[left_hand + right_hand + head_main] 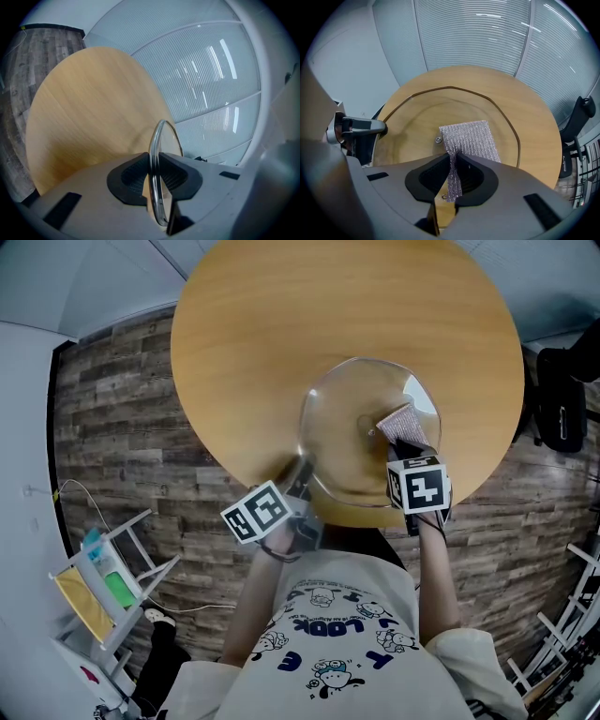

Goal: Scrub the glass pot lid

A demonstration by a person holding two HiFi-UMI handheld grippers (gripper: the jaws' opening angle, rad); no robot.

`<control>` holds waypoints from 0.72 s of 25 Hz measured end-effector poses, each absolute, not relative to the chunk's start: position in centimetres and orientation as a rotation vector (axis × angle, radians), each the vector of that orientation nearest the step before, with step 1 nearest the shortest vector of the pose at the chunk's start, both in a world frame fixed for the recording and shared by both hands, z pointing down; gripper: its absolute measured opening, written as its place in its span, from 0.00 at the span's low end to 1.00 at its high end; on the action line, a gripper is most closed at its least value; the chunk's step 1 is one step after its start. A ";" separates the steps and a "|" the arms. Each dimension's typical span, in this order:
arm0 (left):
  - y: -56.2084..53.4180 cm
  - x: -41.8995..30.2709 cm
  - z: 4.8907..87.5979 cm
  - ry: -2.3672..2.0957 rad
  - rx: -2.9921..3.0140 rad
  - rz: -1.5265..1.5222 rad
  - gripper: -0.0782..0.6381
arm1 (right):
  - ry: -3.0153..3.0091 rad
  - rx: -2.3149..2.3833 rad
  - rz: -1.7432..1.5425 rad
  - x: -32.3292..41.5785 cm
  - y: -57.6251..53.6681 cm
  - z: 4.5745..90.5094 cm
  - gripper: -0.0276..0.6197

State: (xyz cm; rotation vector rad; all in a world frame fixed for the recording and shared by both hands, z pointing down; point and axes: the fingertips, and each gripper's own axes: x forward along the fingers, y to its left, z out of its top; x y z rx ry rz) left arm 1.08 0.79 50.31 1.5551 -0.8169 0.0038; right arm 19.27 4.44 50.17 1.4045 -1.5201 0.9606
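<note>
The left claw [154, 174] is closed tight on the rim of the glass pot lid [160, 136], which runs edge-on between its pads and stretches straight ahead of it, held up off the worktop [281, 324]. The right claw [452, 176] is pinched shut on a silvery mesh scrub cloth [471, 139]. The free part of the cloth fans out just beyond the claw's tips and lies flat against the lid's face [412, 140]. From the right claw, the lid spreads ahead and to both sides. Its centre screw [438, 139] sits just left of the cloth's near corner, and the holding left claw [356, 126] is on the rim far to the left. The head view agrees: the right claw [401, 444] is over the middle of the lid [337, 442], and the left claw [298, 476] is at the lid's near-left edge. As I judge it, scrubbing strokes would run across the lid's face, outward from the centre, and pressure there would lever against the single rim grip.
</note>
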 end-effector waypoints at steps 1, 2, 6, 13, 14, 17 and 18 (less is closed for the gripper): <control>0.8 1.1 50.3 -0.815 1.553 0.002 0.21 | -1.520 1.400 0.962 19.2 4.5 50.2 0.13; 0.7 1.1 50.3 -0.814 1.552 0.001 0.21 | -1.521 1.396 0.964 19.2 4.6 50.1 0.13; 0.7 0.9 50.3 -0.817 1.551 -0.004 0.21 | -1.520 1.385 0.978 18.5 5.0 50.2 0.13; 0.8 0.9 50.4 -0.817 1.551 -0.005 0.21 | -1.516 1.359 1.000 17.3 6.0 50.4 0.13; 0.8 1.0 50.4 -0.817 1.550 -0.006 0.21 | -1.515 1.356 1.004 17.2 6.2 50.3 0.13; 0.9 1.2 50.4 -0.818 1.548 -0.009 0.21 | -1.509 1.351 1.012 16.9 6.5 50.4 0.13; 0.9 1.3 50.4 -0.818 1.546 -0.010 0.21 | -1.508 1.349 1.013 16.7 6.6 50.4 0.13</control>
